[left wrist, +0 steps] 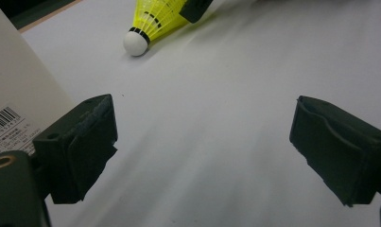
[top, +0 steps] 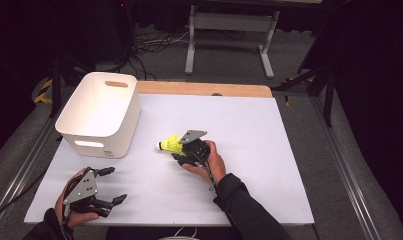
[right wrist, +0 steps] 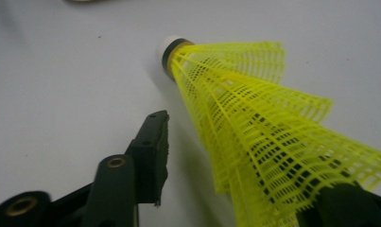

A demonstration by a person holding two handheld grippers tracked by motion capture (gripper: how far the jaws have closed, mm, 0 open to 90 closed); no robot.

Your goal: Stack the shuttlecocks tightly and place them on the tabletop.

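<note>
A yellow mesh shuttlecock with a white cork lies on its side near the middle of the white table. My right gripper is at its skirt end, jaws apart on either side of the skirt. In the right gripper view the shuttlecock rests against the right jaw, and a gap shows between it and the left jaw; my right gripper is open. My left gripper rests open at the table's front left with nothing between its jaws. The left gripper view shows the shuttlecock farther off.
A white plastic bin with handle cut-outs stands at the table's back left; its wall with a barcode label is close to my left gripper. A wooden strip runs along the table's far edge. Beyond it are a desk frame and floor cables.
</note>
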